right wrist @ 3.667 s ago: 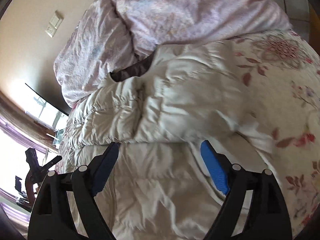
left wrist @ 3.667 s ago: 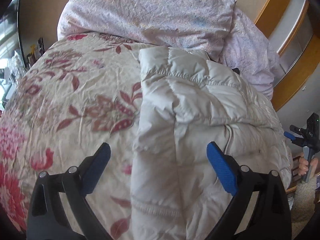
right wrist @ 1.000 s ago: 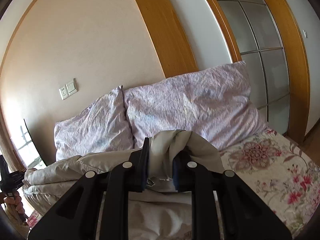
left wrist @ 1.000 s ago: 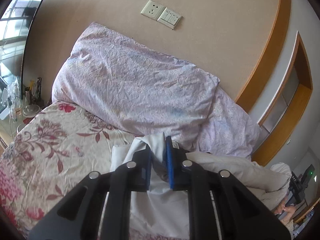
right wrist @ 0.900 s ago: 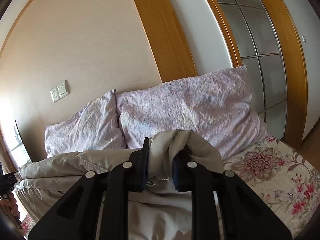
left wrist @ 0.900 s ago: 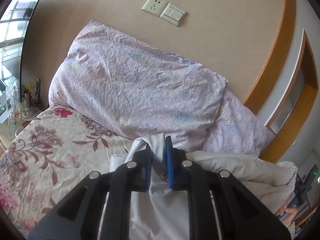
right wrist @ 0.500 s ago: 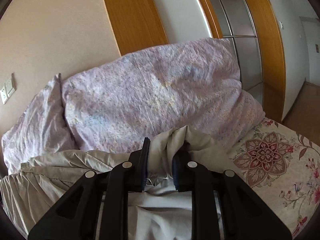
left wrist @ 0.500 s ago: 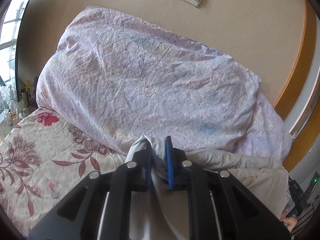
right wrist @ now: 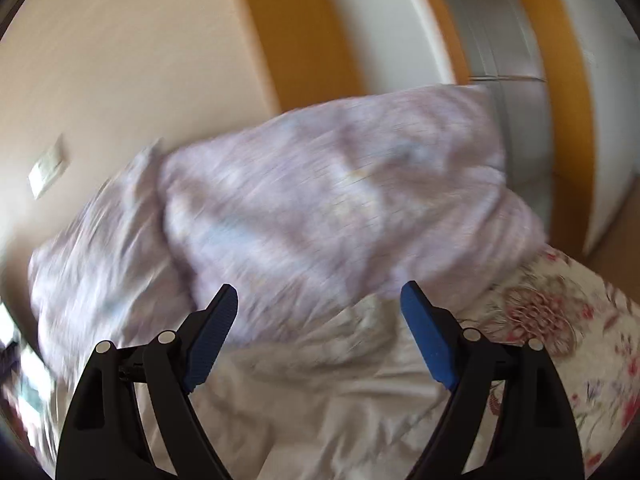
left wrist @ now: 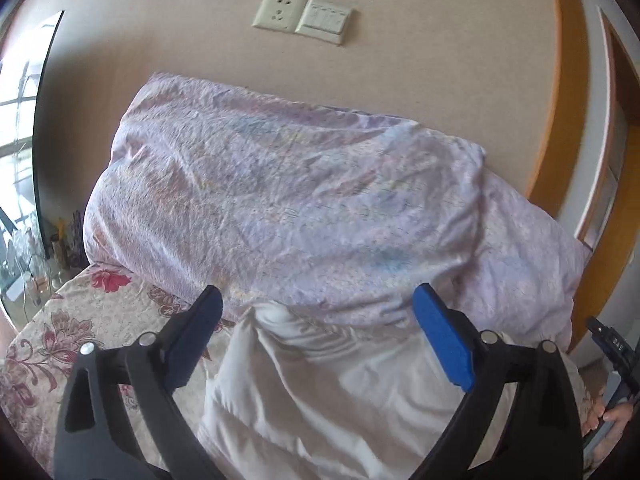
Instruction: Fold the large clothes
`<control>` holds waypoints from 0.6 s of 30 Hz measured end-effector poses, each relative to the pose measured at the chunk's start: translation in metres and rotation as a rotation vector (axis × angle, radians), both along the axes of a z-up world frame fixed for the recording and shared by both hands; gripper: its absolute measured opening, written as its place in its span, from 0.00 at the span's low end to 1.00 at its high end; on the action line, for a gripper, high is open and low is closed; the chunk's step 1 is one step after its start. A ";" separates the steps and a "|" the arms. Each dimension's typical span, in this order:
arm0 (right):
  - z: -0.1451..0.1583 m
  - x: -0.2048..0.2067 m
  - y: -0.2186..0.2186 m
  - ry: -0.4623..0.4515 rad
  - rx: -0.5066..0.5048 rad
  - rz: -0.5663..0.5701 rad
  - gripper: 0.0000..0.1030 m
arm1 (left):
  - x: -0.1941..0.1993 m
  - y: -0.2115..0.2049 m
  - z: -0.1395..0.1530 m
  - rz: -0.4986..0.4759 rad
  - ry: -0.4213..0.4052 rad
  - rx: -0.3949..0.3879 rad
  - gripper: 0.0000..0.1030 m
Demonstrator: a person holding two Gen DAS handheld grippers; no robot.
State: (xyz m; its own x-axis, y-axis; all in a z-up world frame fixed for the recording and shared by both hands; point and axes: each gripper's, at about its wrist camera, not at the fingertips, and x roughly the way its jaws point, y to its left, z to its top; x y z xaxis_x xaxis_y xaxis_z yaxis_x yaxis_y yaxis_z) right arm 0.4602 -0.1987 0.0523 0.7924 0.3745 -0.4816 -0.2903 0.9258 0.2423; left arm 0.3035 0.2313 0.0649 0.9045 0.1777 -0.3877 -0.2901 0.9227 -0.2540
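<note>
Jacket fabric (left wrist: 328,392), pale grey-white and creased, lay on the bed directly under both tools, its far edge touching the foot of the pillows. The left gripper (left wrist: 316,336) was opening, its blue pads spread wide above the cloth and pressing on nothing; the jacket sat between and below them, released. The right gripper (right wrist: 316,332) was likewise opening, pads well apart, with the same jacket (right wrist: 320,392) loose beneath them and no fabric pinched. The right wrist view was smeared by motion blur, so fine detail there could not be made out.

Beside the jacket on either side showed the floral bedspread (left wrist: 60,344), cream with red blossoms, also seen at the right of the other view (right wrist: 560,320). At the lower right edge of the left wrist view, a hand (left wrist: 612,420) gripped a dark handle.

Just beyond the jacket two lilac pillows leaned against the wall, the nearer pillow (left wrist: 280,208) overlapping the second pillow (left wrist: 528,248). Farther back, on the beige wall, were a socket and switch plate (left wrist: 304,18). An orange wooden frame (right wrist: 304,32) rose behind.
</note>
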 end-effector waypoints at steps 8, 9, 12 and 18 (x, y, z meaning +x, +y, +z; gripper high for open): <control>-0.040 -0.014 0.077 0.059 -0.271 0.131 0.82 | 0.018 -0.090 -0.033 -0.091 0.146 0.229 0.97; -0.042 -0.012 0.082 0.064 -0.292 0.126 0.82 | 0.025 -0.095 -0.037 -0.081 0.163 0.261 0.97; -0.055 0.005 0.093 0.094 -0.391 0.076 0.82 | 0.051 -0.098 -0.050 -0.017 0.227 0.335 0.97; -0.093 0.037 0.078 0.240 -0.320 0.013 0.86 | 0.083 -0.070 -0.083 0.096 0.332 0.257 0.98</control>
